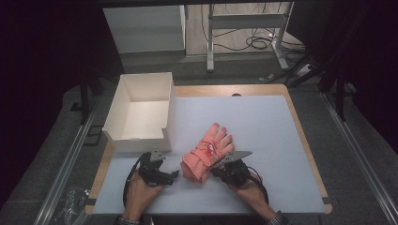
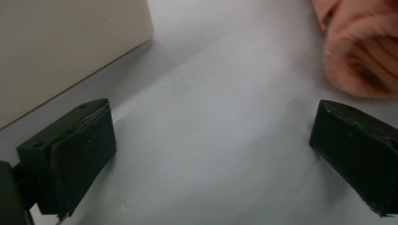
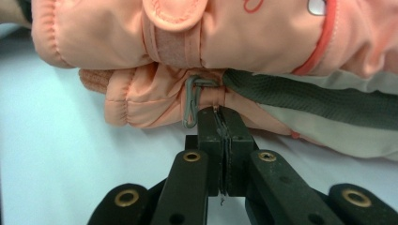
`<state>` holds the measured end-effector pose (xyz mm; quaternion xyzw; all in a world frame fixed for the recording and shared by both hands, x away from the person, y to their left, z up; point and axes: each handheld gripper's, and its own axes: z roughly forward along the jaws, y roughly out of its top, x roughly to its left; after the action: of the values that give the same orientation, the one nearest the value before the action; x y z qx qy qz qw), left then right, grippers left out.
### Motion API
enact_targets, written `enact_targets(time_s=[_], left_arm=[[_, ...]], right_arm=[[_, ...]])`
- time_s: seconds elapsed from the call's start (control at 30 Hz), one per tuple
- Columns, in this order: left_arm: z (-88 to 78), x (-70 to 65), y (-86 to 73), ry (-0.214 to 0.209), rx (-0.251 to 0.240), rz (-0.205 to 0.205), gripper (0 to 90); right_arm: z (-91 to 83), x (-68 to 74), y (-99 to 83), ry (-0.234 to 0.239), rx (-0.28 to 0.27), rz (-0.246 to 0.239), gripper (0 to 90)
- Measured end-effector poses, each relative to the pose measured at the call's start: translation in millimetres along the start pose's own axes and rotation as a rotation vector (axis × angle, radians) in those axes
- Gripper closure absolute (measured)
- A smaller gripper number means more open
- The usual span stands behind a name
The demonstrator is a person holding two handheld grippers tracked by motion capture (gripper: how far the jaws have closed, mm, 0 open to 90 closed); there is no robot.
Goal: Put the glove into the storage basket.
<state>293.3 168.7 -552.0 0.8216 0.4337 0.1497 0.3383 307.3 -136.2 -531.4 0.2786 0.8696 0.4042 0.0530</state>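
Pink gloves [image 3: 197, 51] judged soft, light, bulky; cuff edge pinched at tips of closed right gripper [image 3: 220, 115]. Left gripper [image 2: 211, 154] spread wide, cuff lying beyond its right jaw.

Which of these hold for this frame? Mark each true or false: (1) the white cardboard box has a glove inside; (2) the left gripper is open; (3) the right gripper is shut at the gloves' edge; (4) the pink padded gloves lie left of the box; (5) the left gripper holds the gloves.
1. False. The white cardboard box looks empty; the pink padded gloves lie on the white table mat.
2. True. The left gripper has its jaws wide apart over bare mat.
3. True. The right gripper is closed against the gloves' seam.
4. False. They lie right of the box.
5. False. It holds nothing; the gloves sit beside it.
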Motion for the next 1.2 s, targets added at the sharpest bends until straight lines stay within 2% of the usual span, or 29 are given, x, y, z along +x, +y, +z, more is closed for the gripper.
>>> enact_targets(time_s=[0.17, 0.3, 0.4, 0.53, 0.6, 0.63, 0.77, 0.83, 0.9, 0.97, 1.03, 1.07, 1.17, 1.2], left_arm=[[0.1, 0.1, 0.0, -0.002, -0.001, -0.002, 0.8], [0.1, 0.3, -0.2, -0.003, -0.003, -0.003, 0.8], [0.0, 0.4, -0.2, -0.004, -0.004, -0.005, 0.8], [-1.2, 1.8, -0.2, -0.012, -0.005, 0.007, 1.5], [-2.2, 2.4, 0.4, -0.017, 0.002, 0.0, 2.2], [-2.9, 2.6, 1.0, -0.021, 0.003, -0.005, 2.2], [-10.0, 2.3, 5.5, -0.074, 0.009, 0.006, 1.9], [-15.1, 1.1, 8.0, -0.088, 0.006, 0.011, 1.0], [-18.5, 0.6, 9.7, -0.093, 0.004, 0.015, 0.2], [-25.3, -0.7, 13.0, -0.109, -0.01, 0.016, 0.0], [-31.5, -2.8, 16.7, -0.138, -0.025, 0.015, 0.0], [-34.9, -4.3, 19.8, -0.157, -0.026, 0.024, 0.0], [-40.9, -10.7, 29.1, -0.18, -0.019, 0.046, 0.0], [-44.4, -15.2, 37.6, -0.193, -0.018, 0.062, 0.0]], right_arm=[[6.8, -2.3, 6.0, -0.011, -0.001, -0.007, 87.6], [5.7, -0.8, 6.2, -0.017, 0.001, -0.024, 87.3], [0.1, -1.5, 3.2, -0.045, 0.004, -0.04, 84.4], [-10.2, -10.4, -1.6, -0.07, -0.005, -0.025, 79.8], [-12.9, -13.2, -2.8, -0.075, -0.008, -0.02, 78.2], [-17.7, -18.2, -5.1, -0.086, -0.008, -0.009, 74.5], [-27.1, -28.1, -12.1, -0.114, -0.012, 0.01, 68.9], [-33.1, -34.9, -17.9, -0.145, -0.011, 0.02, 65.5], [-35.5, -38.0, -20.2, -0.155, -0.013, 0.029, 63.9], [-42.1, -46.7, -26.0, -0.19, -0.015, 0.055, 57.4], [-43.9, -49.0, -27.3, -0.203, -0.014, 0.056, 55.7], [-47.7, -53.4, -29.2, -0.228, -0.014, 0.051, 50.5], [-50.2, -56.4, -30.2, -0.247, -0.013, 0.047, 45.7], [-53.2, -60.6, -31.4, -0.269, -0.004, 0.047, 42.0]])
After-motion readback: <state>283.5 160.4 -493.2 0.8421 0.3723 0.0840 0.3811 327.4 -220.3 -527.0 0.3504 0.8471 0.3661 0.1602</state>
